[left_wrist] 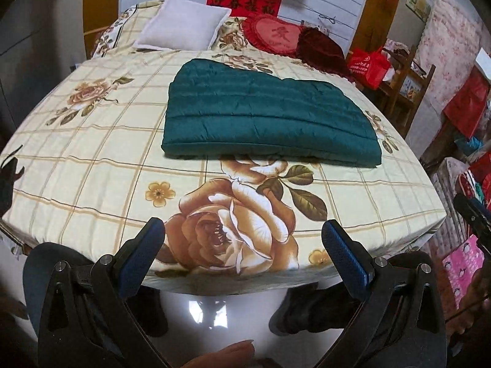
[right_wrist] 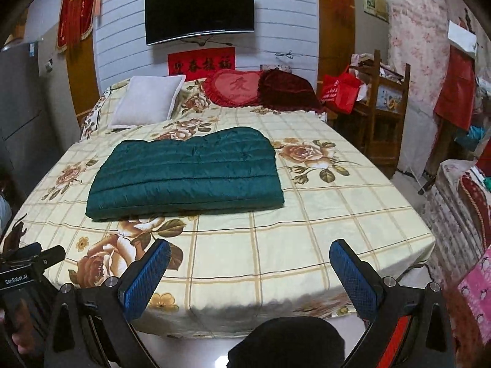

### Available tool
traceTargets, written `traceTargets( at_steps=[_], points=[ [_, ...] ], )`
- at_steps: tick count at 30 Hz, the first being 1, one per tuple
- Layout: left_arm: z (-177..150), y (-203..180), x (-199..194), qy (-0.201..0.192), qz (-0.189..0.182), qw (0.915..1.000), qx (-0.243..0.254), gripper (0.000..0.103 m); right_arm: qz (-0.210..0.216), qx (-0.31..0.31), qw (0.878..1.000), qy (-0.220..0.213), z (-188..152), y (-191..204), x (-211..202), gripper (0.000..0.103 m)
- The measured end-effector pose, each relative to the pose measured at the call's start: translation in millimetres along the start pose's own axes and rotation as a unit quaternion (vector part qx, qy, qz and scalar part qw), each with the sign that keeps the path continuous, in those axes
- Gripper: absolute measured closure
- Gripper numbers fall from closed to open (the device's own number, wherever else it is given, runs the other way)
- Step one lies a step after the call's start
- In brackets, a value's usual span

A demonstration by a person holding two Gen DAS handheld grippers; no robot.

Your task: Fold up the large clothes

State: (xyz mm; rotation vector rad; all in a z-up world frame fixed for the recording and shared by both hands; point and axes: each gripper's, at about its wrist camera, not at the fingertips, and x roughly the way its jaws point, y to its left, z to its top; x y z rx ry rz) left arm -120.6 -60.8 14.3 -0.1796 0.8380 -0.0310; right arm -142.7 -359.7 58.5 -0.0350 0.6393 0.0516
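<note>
A dark green quilted garment (left_wrist: 267, 113) lies folded into a flat rectangle in the middle of the bed (left_wrist: 92, 159). It also shows in the right wrist view (right_wrist: 187, 174). My left gripper (left_wrist: 242, 230) is open and empty, held back at the foot of the bed, well short of the garment. My right gripper (right_wrist: 250, 251) is open and empty too, also above the bed's near edge and apart from the garment. The left gripper's body (right_wrist: 27, 263) shows at the left of the right wrist view.
A white pillow (right_wrist: 147, 99), a red heart cushion (right_wrist: 236, 87) and a dark red cushion (right_wrist: 285, 90) lie at the head of the bed (right_wrist: 337, 214). A wooden rack (right_wrist: 383, 107) with a red bag (right_wrist: 337, 92) stands at the right. Piled bedding (right_wrist: 460, 202) crowds the right side.
</note>
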Motion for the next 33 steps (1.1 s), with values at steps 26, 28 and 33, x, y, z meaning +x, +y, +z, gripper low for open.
traceTargets(
  at_steps=[26, 28, 33],
  points=[
    [-11.6, -25.7, -6.5, -0.002, -0.002, 0.9995, 0.030, 0.001, -0.011, -0.026, 1.000, -0.014, -3.7, -0.3, -16.1, 0.000],
    [-13.0, -26.6, -7.0, -0.009, -0.001, 0.9993, 0.035, 0.001, -0.009, -0.026, 1.000, -0.013, -4.7, 0.3, -15.4, 0.000],
    [-16.4, -31.2, -6.3, -0.012, 0.001, 0.9988, 0.048, 0.001, -0.007, -0.027, 1.000, -0.009, -5.9, 3.5, -12.4, 0.000]
  ],
)
